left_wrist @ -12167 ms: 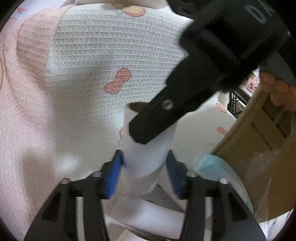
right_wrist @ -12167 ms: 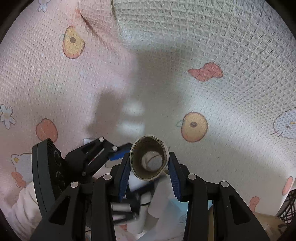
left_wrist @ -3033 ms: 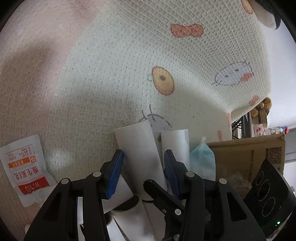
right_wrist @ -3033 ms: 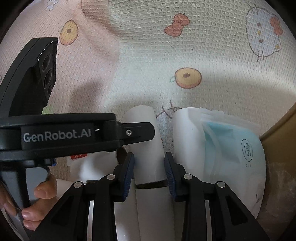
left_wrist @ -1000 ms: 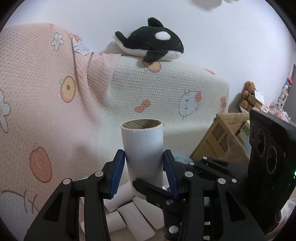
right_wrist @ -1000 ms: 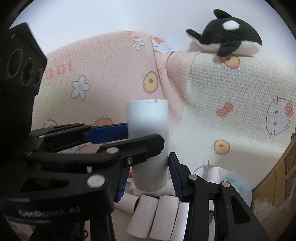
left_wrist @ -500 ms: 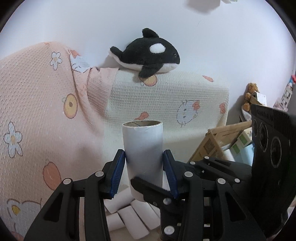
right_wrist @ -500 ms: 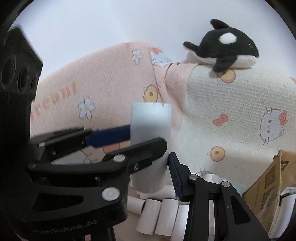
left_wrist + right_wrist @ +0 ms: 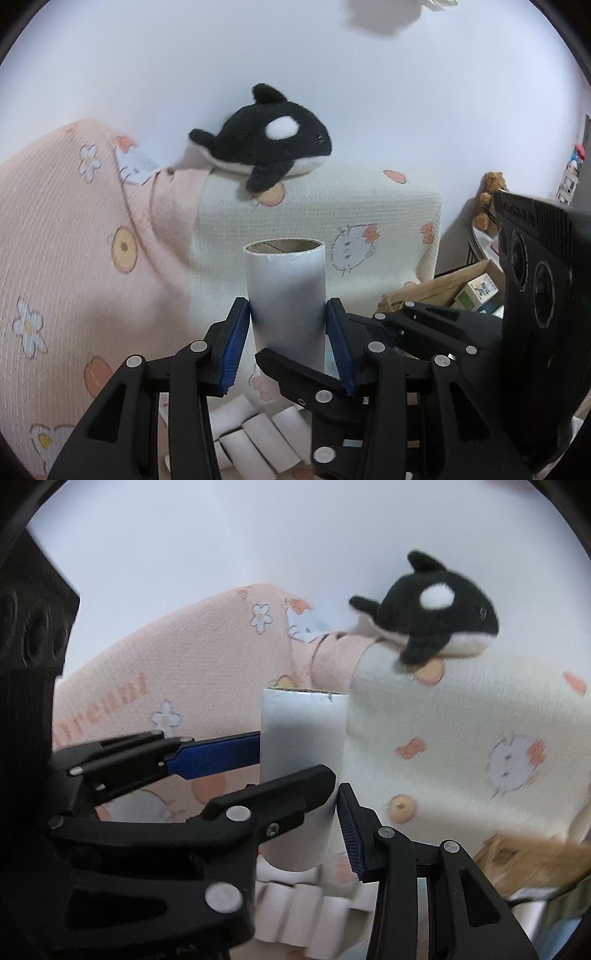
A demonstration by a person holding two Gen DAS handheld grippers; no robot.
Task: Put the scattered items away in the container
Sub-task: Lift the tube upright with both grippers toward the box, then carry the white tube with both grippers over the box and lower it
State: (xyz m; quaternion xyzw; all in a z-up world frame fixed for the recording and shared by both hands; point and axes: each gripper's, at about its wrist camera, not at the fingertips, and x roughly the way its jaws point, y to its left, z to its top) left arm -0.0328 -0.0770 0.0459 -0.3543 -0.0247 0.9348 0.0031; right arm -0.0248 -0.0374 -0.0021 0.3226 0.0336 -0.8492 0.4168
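While both views have tilted further up since a moment ago, the left gripper [image 9: 288, 339] stays clamped on the upright cardboard tube [image 9: 286, 295]; the right gripper [image 9: 303, 834] flanks its near, lower end, grip unclear.

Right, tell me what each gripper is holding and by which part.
Both grippers, left and right, clamp one upright cardboard tube: the left around its lower middle, the right slightly lower, its jaws crossing the left's.

Plain white wall [image 9: 369, 110]. Sofa under two waffle-weave throws: pink throw [image 9: 55, 240] with flowers and fruit, cream throw [image 9: 369, 206] with cartoon faces. Plush orca [image 9: 266, 144] on top. Brown teddy bear [image 9: 489, 199] at far right.
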